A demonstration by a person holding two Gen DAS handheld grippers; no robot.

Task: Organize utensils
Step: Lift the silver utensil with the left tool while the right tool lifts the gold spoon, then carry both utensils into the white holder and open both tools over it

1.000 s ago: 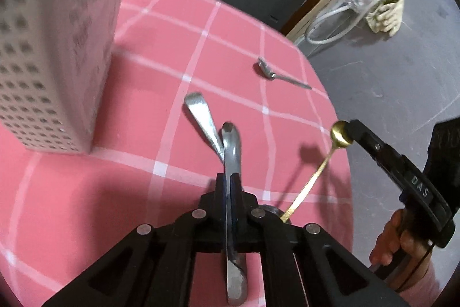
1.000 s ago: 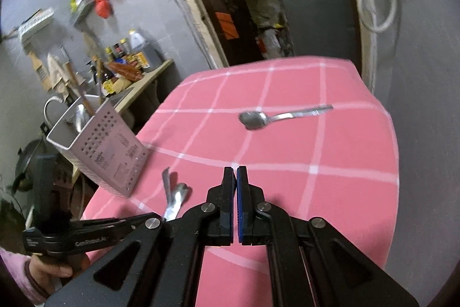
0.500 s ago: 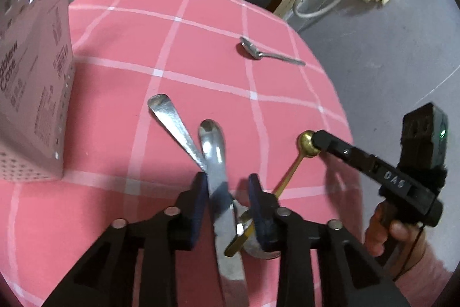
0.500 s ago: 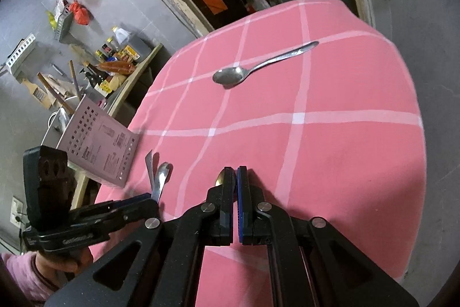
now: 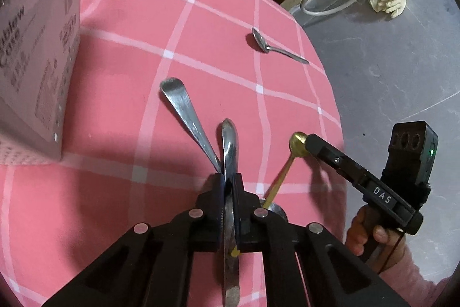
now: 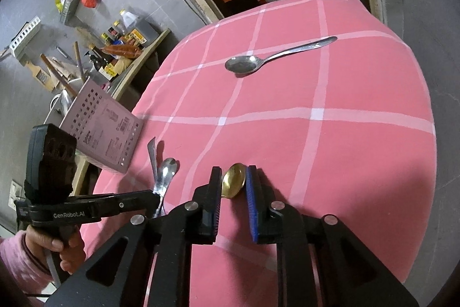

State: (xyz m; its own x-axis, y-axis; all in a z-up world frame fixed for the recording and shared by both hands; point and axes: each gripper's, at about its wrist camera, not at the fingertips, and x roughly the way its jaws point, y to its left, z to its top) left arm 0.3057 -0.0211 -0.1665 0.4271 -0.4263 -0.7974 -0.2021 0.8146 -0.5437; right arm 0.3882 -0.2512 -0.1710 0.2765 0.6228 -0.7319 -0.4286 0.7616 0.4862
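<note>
My left gripper [image 5: 228, 177] is shut on a steel utensil [image 5: 229, 140] that points away over the pink checked table [image 5: 129, 94]. A second steel handle [image 5: 184, 111] crosses beneath it. Just to the right, a gold spoon [image 5: 297, 144] rests slanted on the cloth with my right gripper [image 5: 310, 140] at its bowl. In the right wrist view the right gripper [image 6: 233, 180] has its jaws opening, and the gold spoon's bowl [image 6: 234, 184] sits between the pads. The left gripper [image 6: 153, 196] holds the steel utensil [image 6: 166, 171] at the left.
A pink perforated utensil holder [image 5: 37, 48] [image 6: 106, 128] stands at the table's left side. A lone steel spoon [image 5: 261, 41] [image 6: 244, 64] lies further out near the far edge. The table's right edge drops to grey floor [image 5: 388, 76]. A cluttered shelf [image 6: 123, 42] stands beyond the table.
The left jaws were apart around the steel utensil half a second ago and are now shut on it. The right gripper sank toward the cloth and its jaws parted around the gold spoon's bowl.
</note>
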